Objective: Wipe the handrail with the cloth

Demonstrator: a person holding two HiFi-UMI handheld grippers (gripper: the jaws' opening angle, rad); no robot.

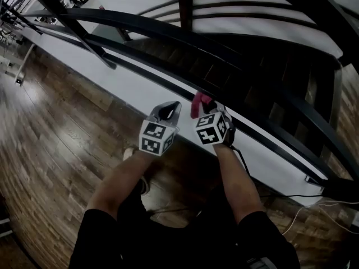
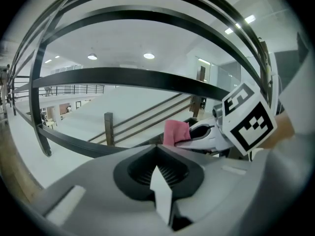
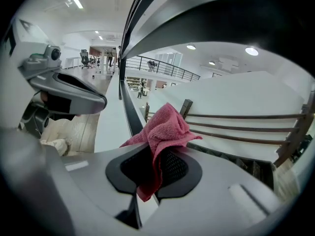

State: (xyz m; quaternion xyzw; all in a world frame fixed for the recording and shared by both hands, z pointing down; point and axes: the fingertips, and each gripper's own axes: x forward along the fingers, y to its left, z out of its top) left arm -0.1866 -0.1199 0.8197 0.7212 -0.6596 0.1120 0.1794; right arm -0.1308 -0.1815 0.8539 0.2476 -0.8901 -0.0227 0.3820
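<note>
A pink cloth (image 1: 199, 102) is pinched in my right gripper (image 1: 208, 106), which is shut on it just short of the black handrail bars (image 1: 252, 102). In the right gripper view the cloth (image 3: 165, 127) bunches up above the jaws of that gripper (image 3: 156, 156) and hangs down between them, with a dark rail (image 3: 197, 14) overhead. My left gripper (image 1: 168, 111) is close on its left, jaws together and holding nothing. The left gripper view shows its own tips (image 2: 158, 154) closed, the cloth (image 2: 175, 132) beyond them, and a handrail band (image 2: 123, 75) across the view.
Wooden floor (image 1: 56, 122) spreads to the left and below. A white ledge (image 1: 140, 88) runs under the railing. Black and white cables (image 1: 291, 195) lie at the lower right. A stairway with wooden posts (image 3: 187, 107) is beyond the railing. The person's shoe (image 1: 132, 152) is beneath the grippers.
</note>
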